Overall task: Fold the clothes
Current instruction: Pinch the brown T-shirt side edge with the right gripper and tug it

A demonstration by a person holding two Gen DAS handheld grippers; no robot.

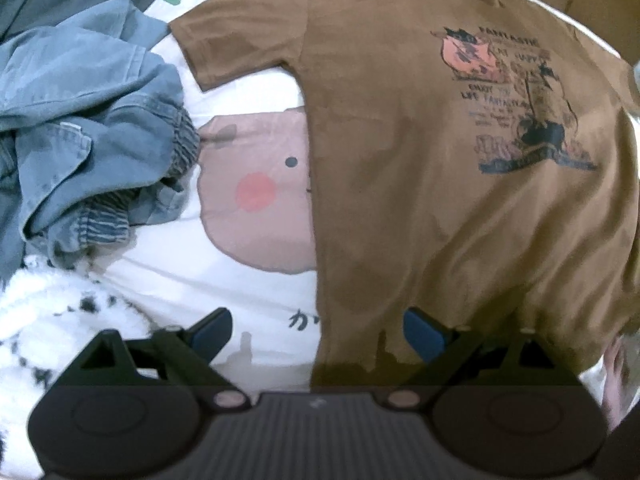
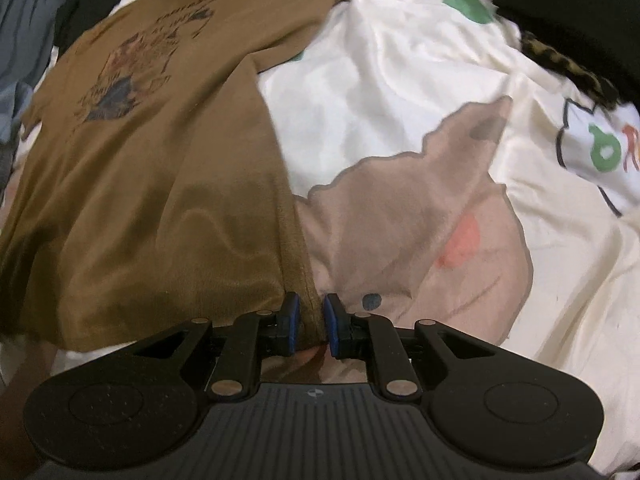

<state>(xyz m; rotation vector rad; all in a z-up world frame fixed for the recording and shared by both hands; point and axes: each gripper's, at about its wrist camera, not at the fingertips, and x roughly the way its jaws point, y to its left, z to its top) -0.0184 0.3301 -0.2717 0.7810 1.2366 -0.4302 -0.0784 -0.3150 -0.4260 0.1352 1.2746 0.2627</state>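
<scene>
A brown T-shirt (image 1: 420,184) with a dark printed graphic lies spread flat on a white cartoon-print bedsheet (image 1: 256,92). My left gripper (image 1: 318,334) is open, its jaws wide apart astride the shirt's lower left hem corner. In the right wrist view the same shirt (image 2: 160,184) fills the left half. My right gripper (image 2: 311,326) is nearly closed on the shirt's lower right hem corner, with the brown fabric edge between its blue pads (image 2: 332,320).
A heap of blue denim clothes (image 1: 80,128) lies left of the shirt, with white fluffy fabric (image 1: 44,320) below it. The bedsheet (image 2: 400,80) spreads to the right, with a leopard-print item (image 2: 560,64) and dark fabric (image 2: 568,4) at the far right.
</scene>
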